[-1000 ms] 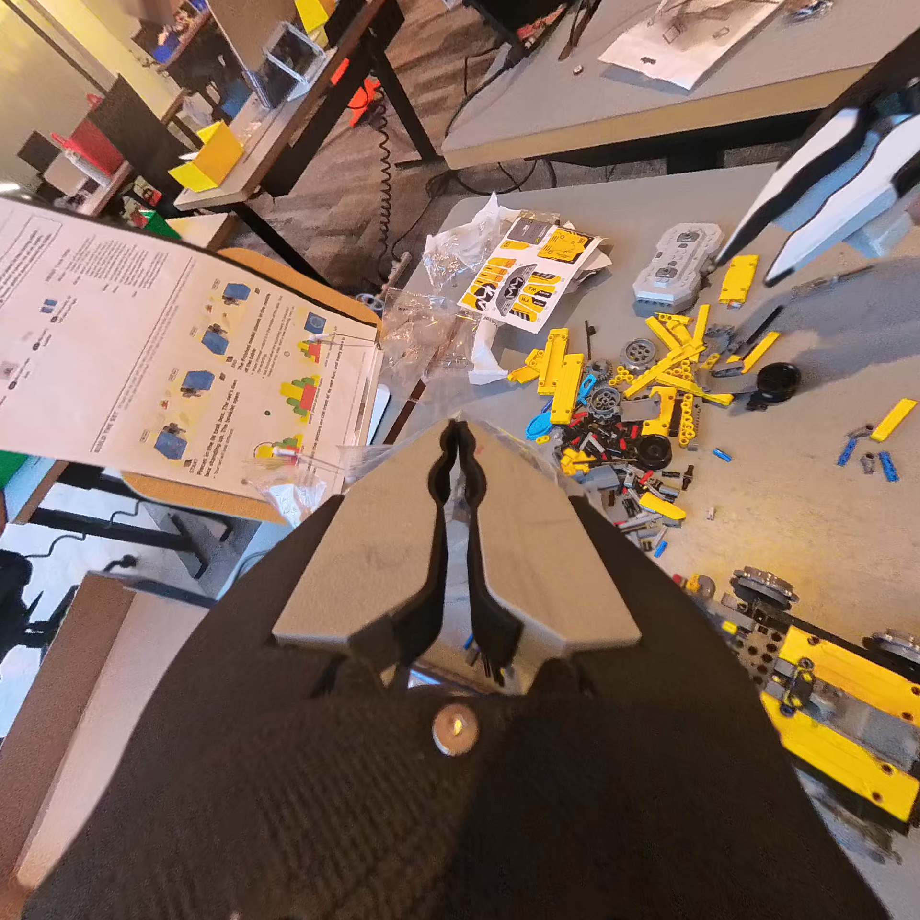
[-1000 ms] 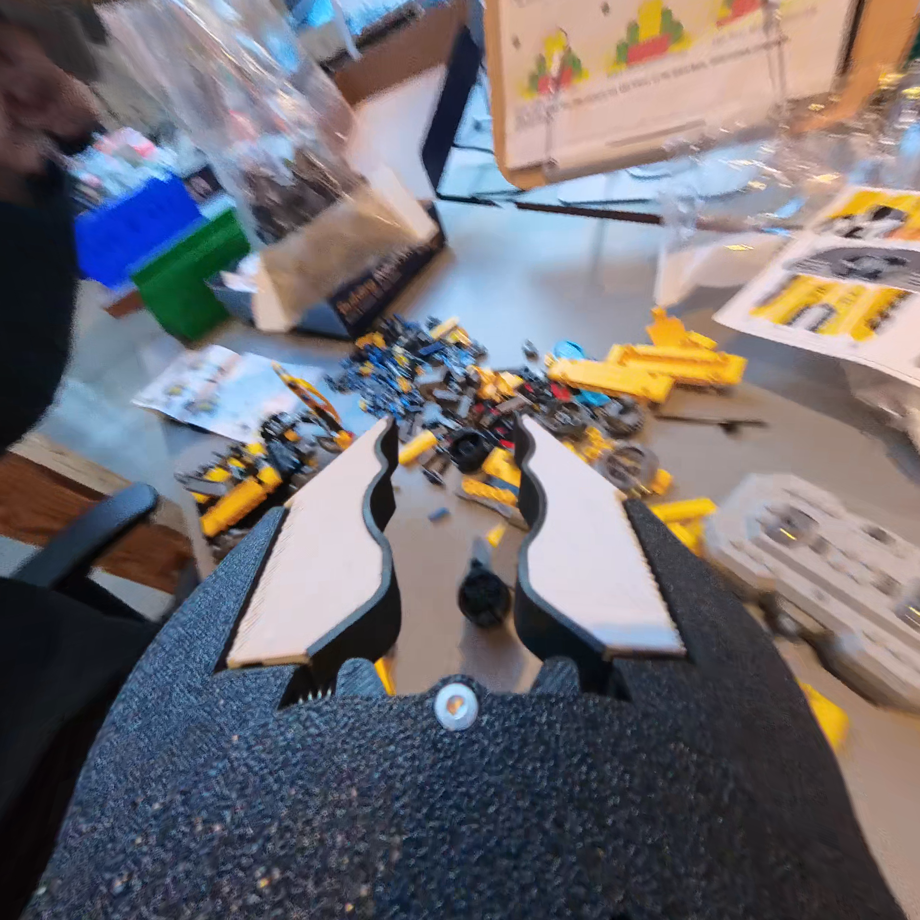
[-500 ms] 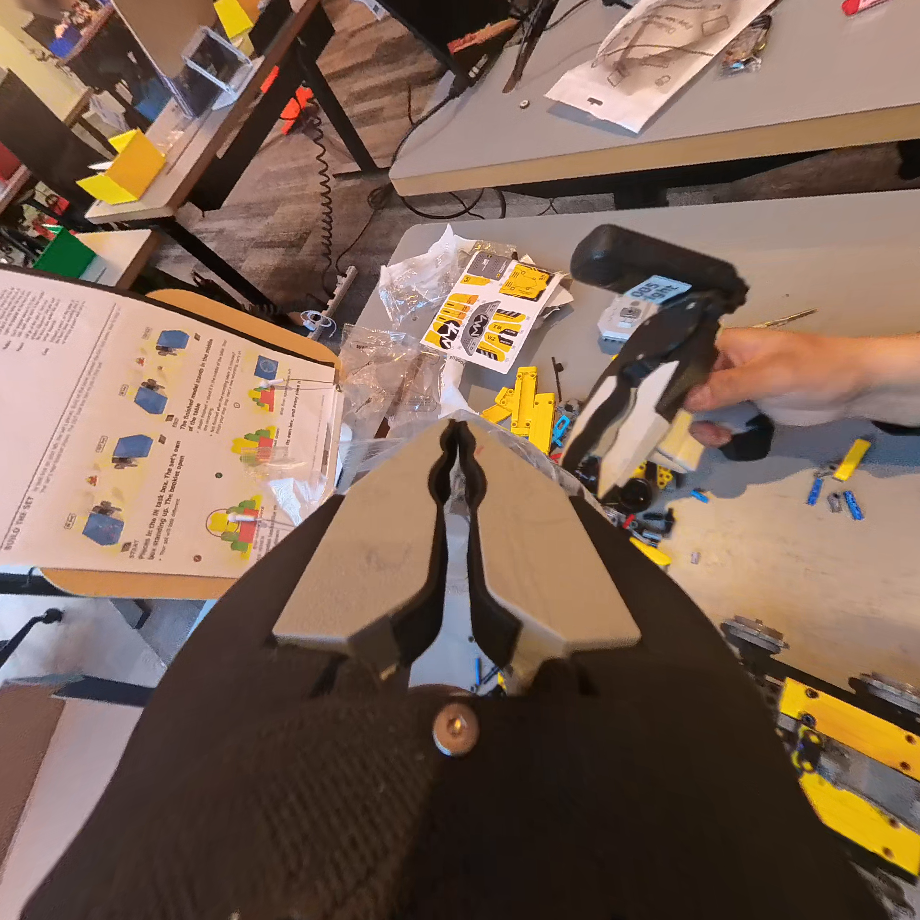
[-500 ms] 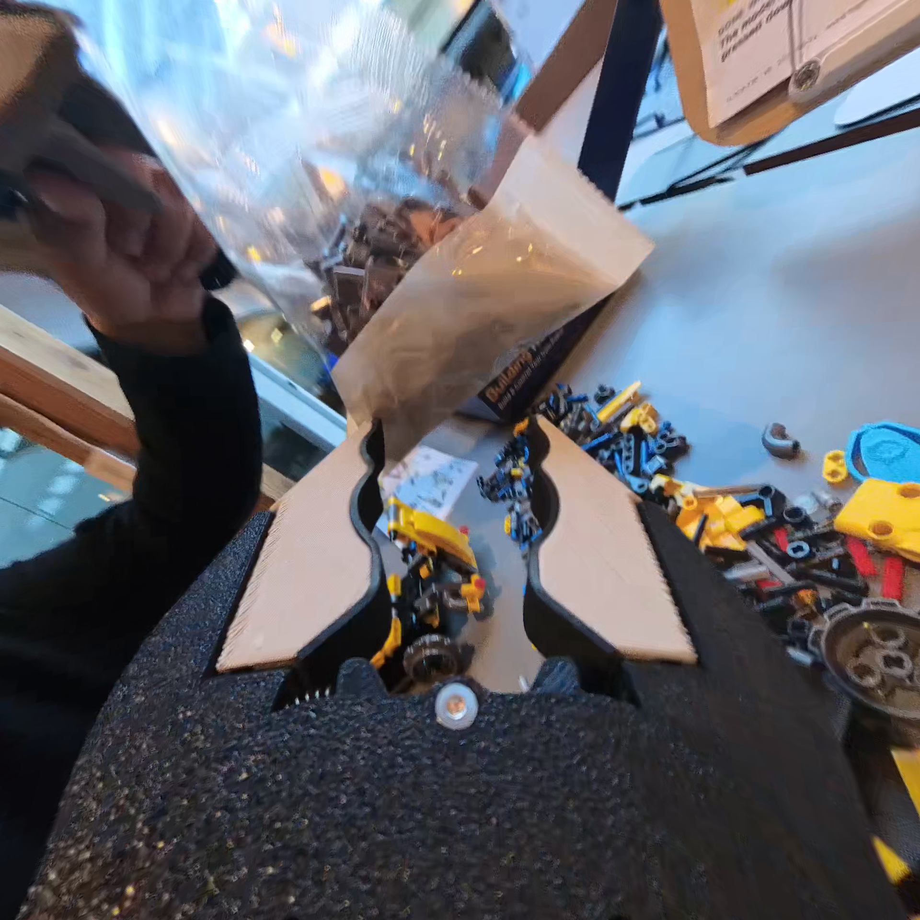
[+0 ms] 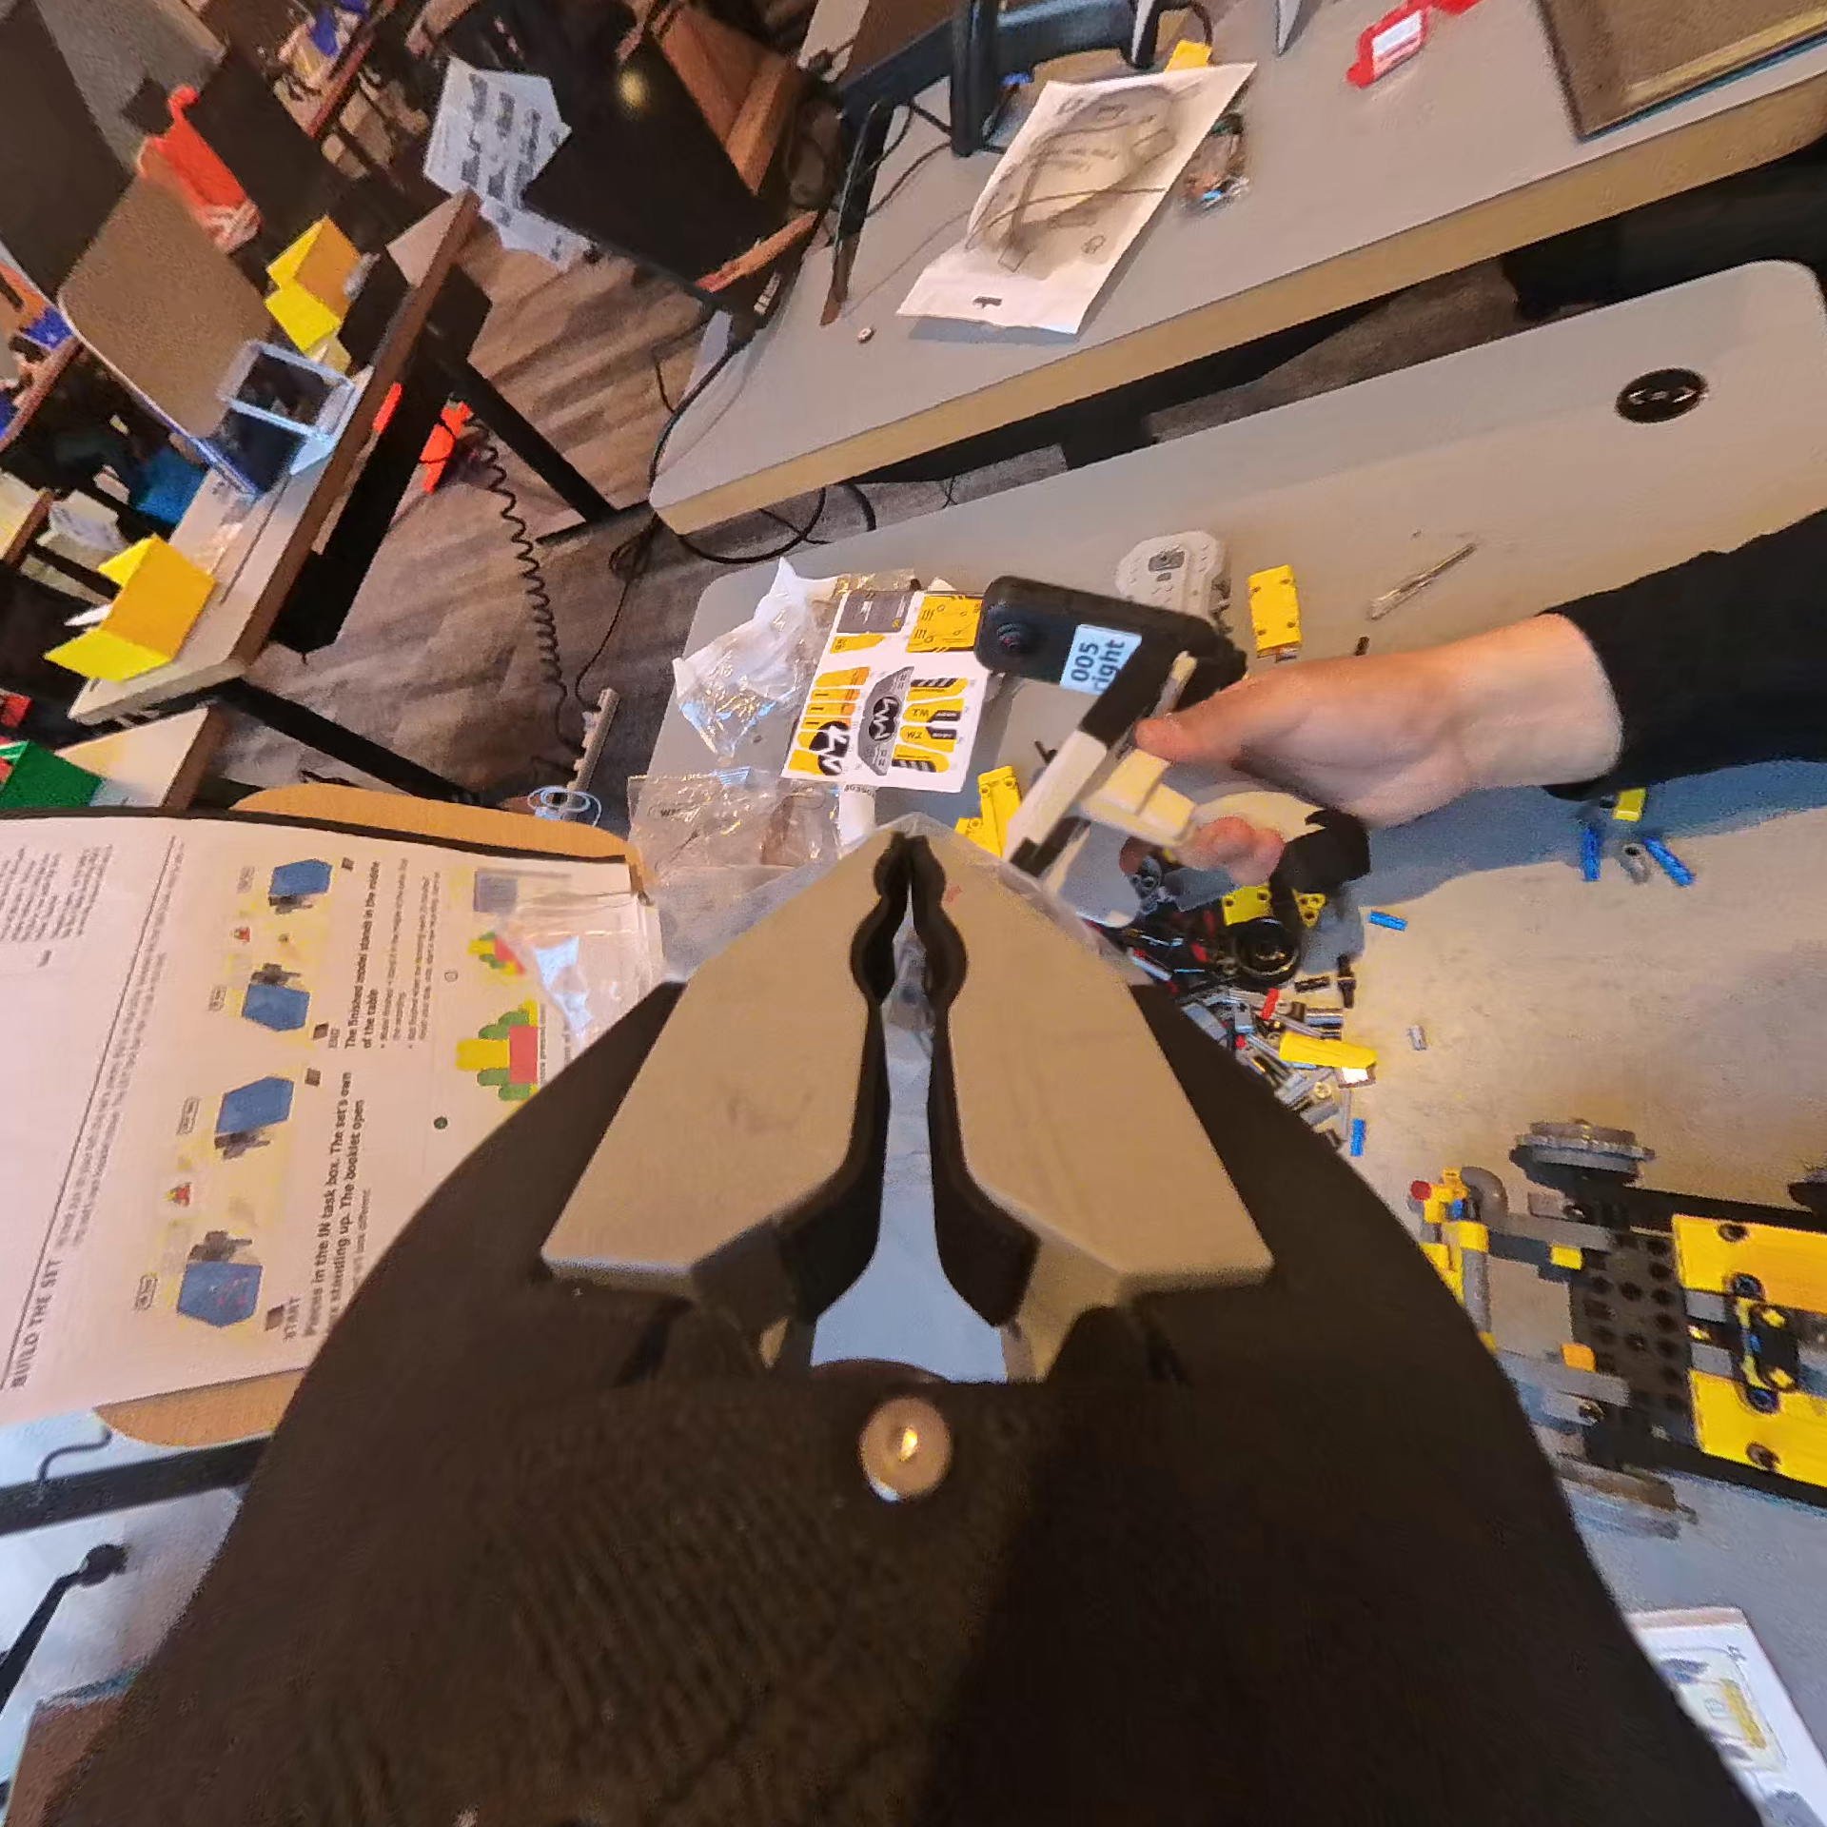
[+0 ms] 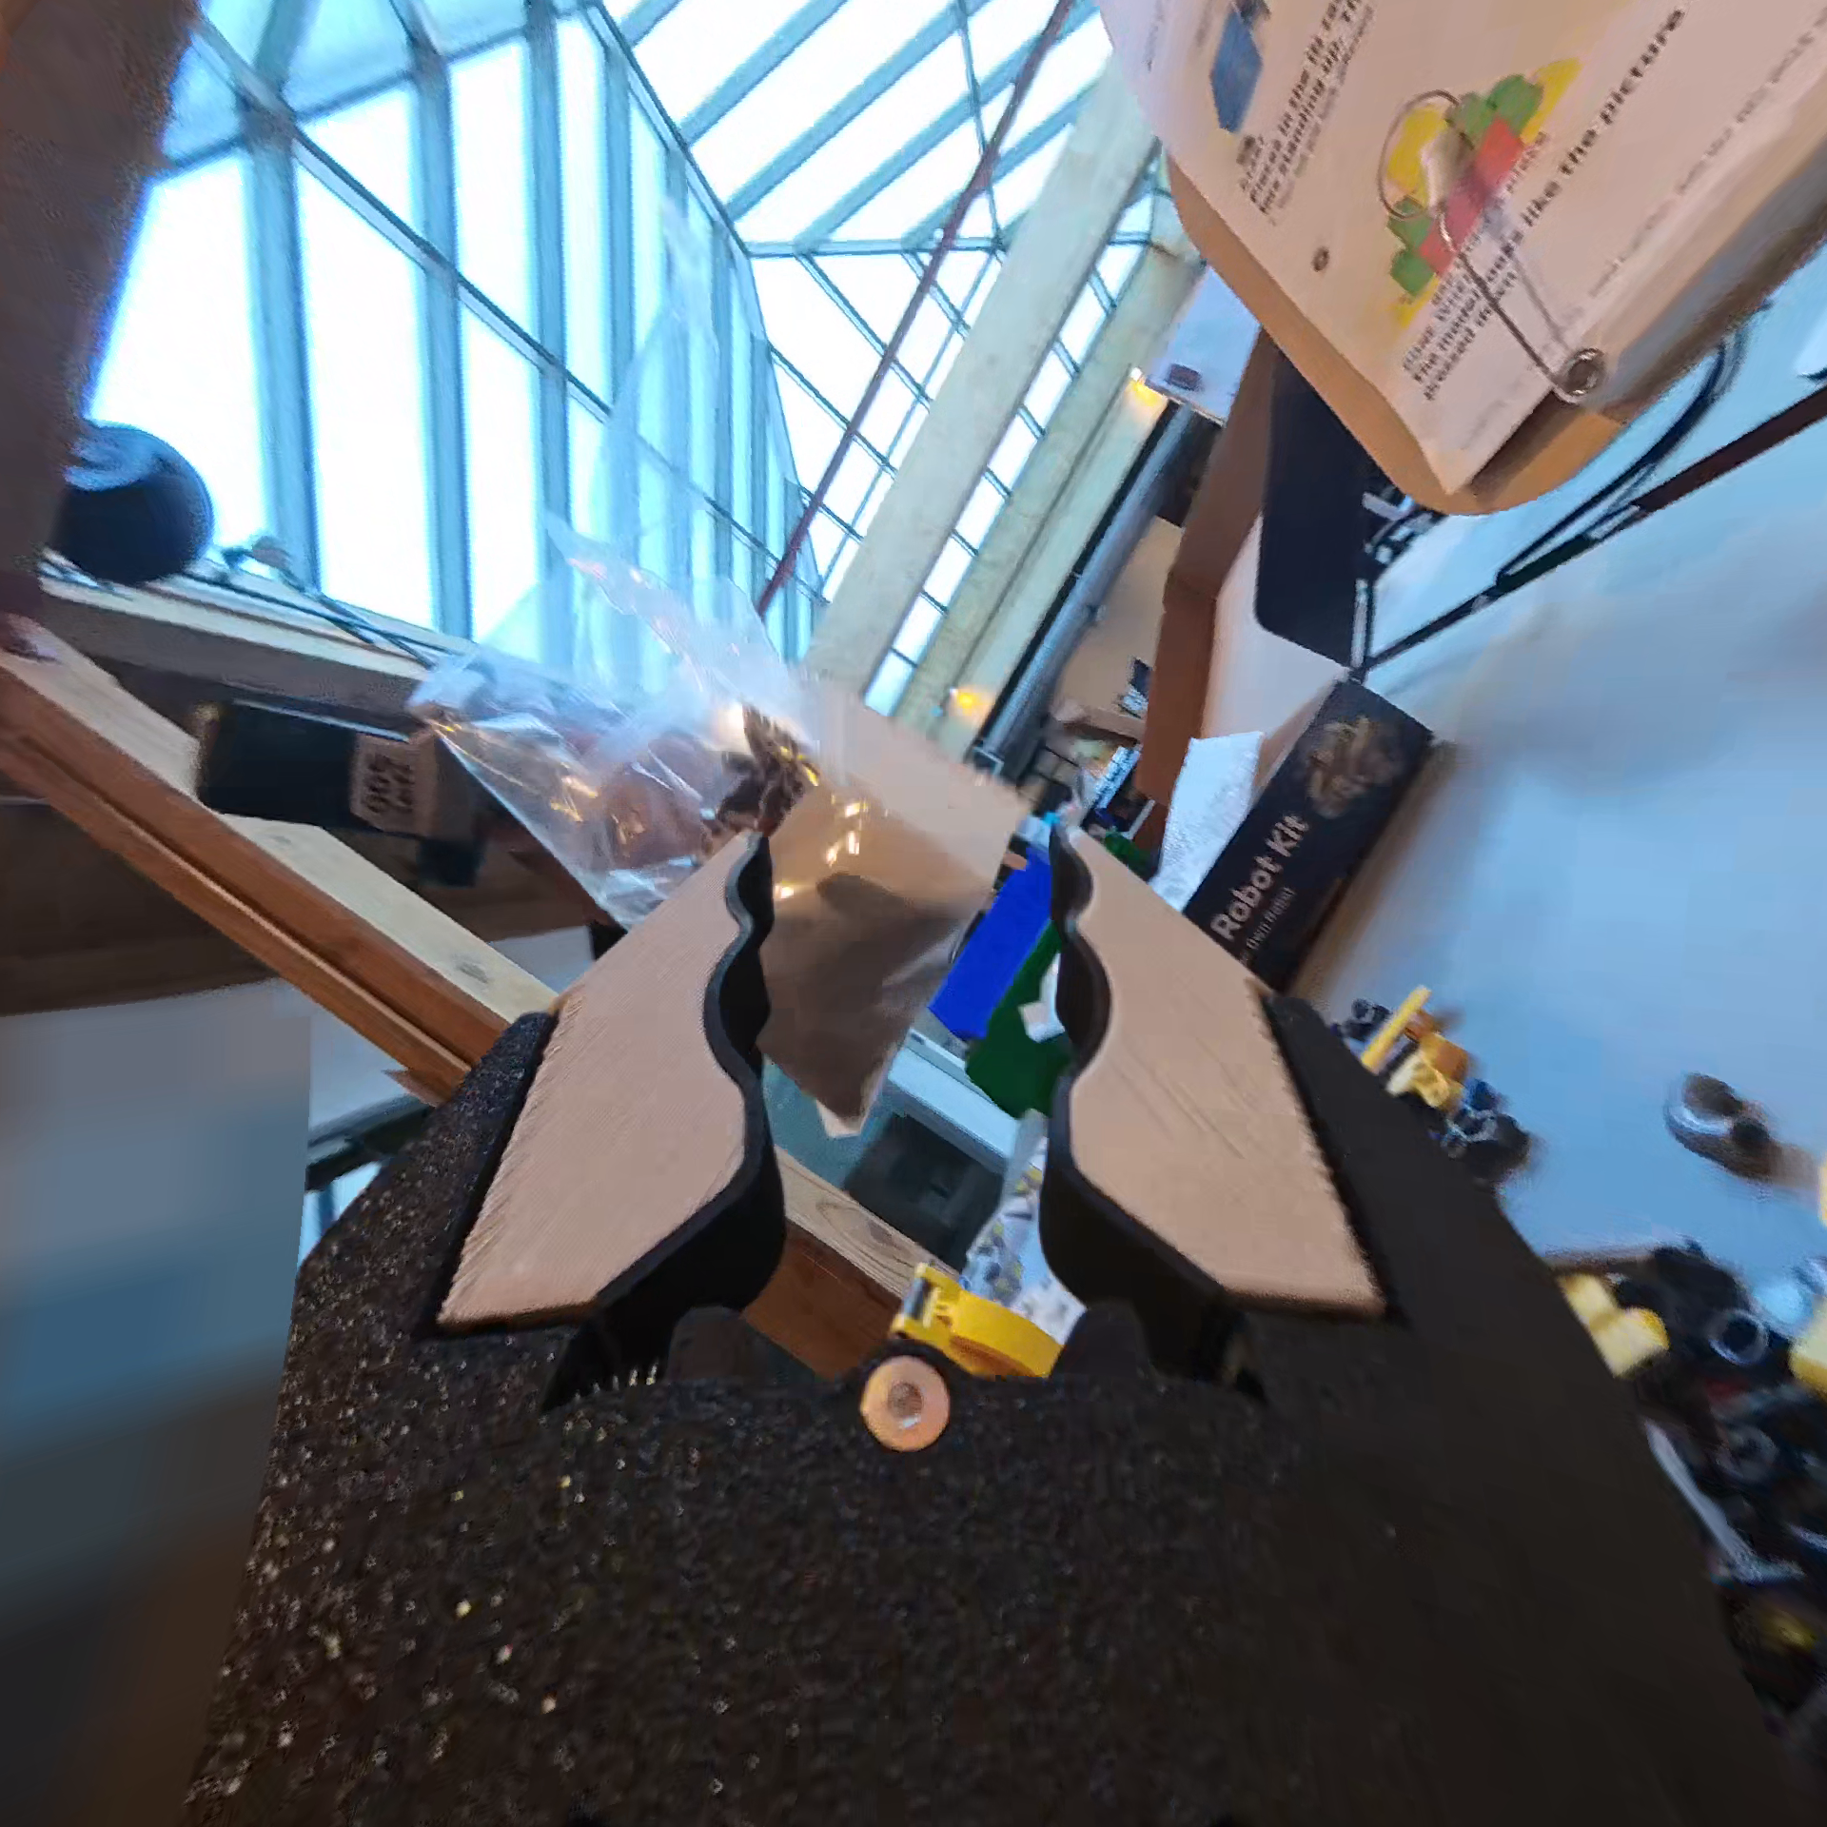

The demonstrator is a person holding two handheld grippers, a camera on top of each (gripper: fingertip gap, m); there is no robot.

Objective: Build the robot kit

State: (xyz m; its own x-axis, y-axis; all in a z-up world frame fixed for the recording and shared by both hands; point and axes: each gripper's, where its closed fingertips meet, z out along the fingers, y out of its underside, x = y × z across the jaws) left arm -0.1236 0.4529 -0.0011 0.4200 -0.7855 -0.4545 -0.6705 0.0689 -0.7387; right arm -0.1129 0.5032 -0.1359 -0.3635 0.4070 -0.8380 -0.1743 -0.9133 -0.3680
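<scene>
Left gripper [image 5: 905, 858]: jaws pressed nearly together on the upper edge of a clear plastic bag of small dark parts [image 6: 633, 781], so the bag hangs free above the grey bench [image 5: 1542, 979], contents sagging to its low end. Right gripper [image 6: 905, 870]: jaws well apart, nothing between the pads, with the bag's lower corner just ahead of the gap; whether it touches cannot be told.

Left wrist view alone shows the right gripper from outside, carried by a bare hand [image 5: 1384, 737] in a dark sleeve over the heap of loose yellow, black and blue building pieces [image 5: 1256, 979], a yellow-and-black sticker sheet [image 5: 890, 707], a part-built yellow and grey vehicle [image 5: 1681, 1315] and a printed instruction sheet on a brown board [image 5: 247, 1068]. Right wrist view alone shows the bag's contents and a black carton [image 6: 1305, 840] at the bench's far end.
</scene>
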